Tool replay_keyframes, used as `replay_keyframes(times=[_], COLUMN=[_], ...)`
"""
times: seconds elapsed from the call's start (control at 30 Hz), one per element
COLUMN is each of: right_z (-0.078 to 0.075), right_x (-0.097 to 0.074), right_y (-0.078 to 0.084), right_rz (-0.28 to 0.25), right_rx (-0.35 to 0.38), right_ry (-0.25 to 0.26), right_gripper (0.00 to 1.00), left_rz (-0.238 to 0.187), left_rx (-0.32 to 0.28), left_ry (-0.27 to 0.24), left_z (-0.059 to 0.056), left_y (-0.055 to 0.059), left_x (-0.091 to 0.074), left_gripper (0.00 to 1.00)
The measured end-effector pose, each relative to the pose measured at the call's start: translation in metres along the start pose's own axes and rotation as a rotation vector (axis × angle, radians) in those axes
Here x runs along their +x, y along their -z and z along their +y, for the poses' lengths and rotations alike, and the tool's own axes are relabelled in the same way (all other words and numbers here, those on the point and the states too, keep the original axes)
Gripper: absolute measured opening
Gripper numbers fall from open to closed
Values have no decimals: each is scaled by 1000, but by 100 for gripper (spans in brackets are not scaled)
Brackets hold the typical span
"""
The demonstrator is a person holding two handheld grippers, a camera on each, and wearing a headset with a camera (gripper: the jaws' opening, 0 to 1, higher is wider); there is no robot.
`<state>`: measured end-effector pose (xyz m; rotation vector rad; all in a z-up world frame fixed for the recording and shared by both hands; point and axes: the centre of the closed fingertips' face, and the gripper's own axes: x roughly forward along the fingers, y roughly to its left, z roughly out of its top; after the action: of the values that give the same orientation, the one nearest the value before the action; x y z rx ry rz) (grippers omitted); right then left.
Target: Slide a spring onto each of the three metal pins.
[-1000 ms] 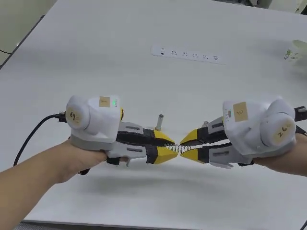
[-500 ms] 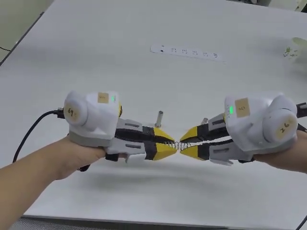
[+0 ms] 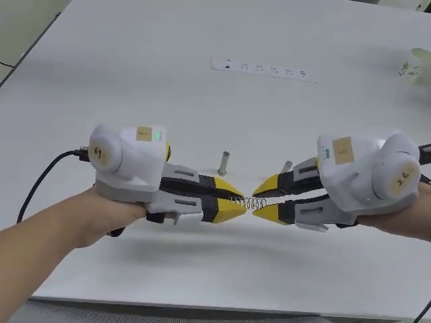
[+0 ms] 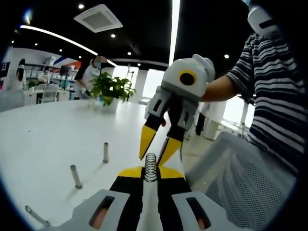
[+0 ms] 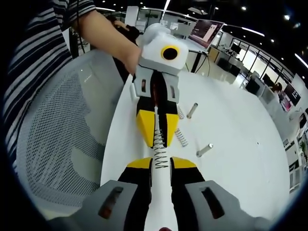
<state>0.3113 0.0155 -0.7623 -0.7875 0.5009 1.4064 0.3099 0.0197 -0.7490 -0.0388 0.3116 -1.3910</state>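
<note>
A small metal spring (image 3: 250, 201) hangs in the air between the two grippers, which point tip to tip above the table's front. My left gripper (image 3: 240, 202) is shut on one end of it (image 4: 150, 164). The right gripper (image 3: 258, 204) stands open, its yellow tips on either side of the spring's other end (image 5: 160, 156). Two upright metal pins (image 3: 223, 162) (image 3: 286, 166) stand on the white table just behind the tips. Two loose springs (image 5: 181, 137) (image 5: 180, 112) lie near the pins.
A white power strip (image 3: 264, 71) lies across the far middle of the table (image 3: 135, 81). A black cable (image 3: 40, 180) trails from the left gripper. A mesh chair (image 5: 57, 144) stands by the table's front edge. A plant (image 4: 111, 86) stands far off.
The head view has shifted a little. Both grippers keep the same tip-to-tip pose with the spring between them.
</note>
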Motion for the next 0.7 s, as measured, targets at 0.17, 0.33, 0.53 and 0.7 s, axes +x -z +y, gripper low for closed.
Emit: replay_keyframes(times=[0.17,0.33,0.53,0.7], right_z=[1,3,5,5], right_x=[2,3,3,-1], right_y=[7,5,5,1], right_rz=[16,0,6,1], right_rx=[7,-6,-25,-53], right_ry=[-3,-4,-18,-20], right_gripper=[12,8,8,7], left_rz=[2,7,13,25], left_rx=[-5,-5,-7,3], left_ry=[5,11,16,16], left_z=[0,-2,-3,-3], left_y=[1,2,3,6], left_x=[-2,-3,-3,-3], left_gripper=[2,2,2,2])
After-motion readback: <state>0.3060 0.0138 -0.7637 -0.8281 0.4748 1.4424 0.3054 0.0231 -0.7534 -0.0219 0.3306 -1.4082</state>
